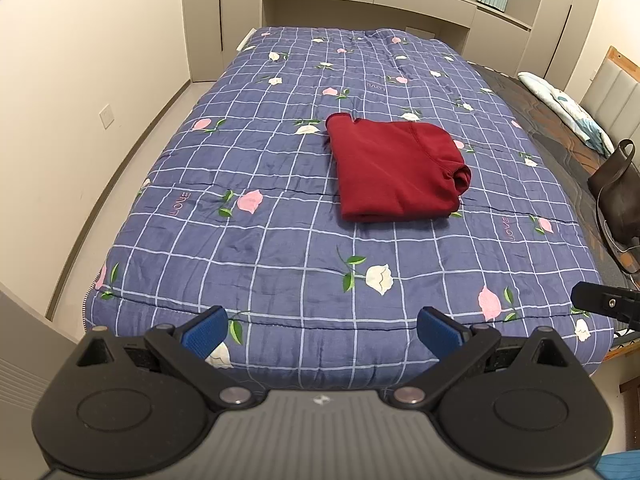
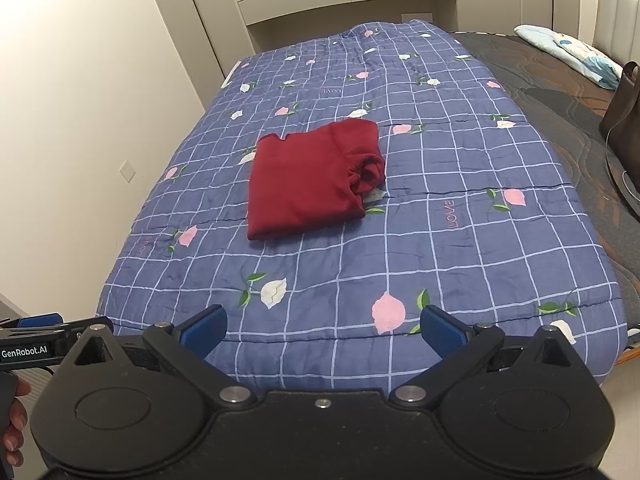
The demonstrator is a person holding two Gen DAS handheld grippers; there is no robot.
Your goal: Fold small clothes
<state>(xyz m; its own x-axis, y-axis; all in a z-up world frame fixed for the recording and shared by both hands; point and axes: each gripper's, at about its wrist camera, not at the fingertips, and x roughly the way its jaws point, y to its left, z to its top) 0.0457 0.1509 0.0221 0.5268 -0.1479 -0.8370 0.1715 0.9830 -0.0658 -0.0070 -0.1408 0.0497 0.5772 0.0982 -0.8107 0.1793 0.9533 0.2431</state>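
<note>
Through the left camera I am holding my left gripper (image 1: 320, 330) wide and empty near the bed's foot; the red garment (image 1: 396, 168) is lying folded mid-quilt (image 1: 260, 240), well apart.

Through the right camera my right gripper (image 2: 322, 330) is gaping empty too. The folding looks finished; next probably means reaching forward to tidy its bunched right edge.

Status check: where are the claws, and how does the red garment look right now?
Left claw and right claw both open, empty, at the near edge of the bed. Red garment folded, lying mid-quilt. Nothing between claws and garment.
</note>
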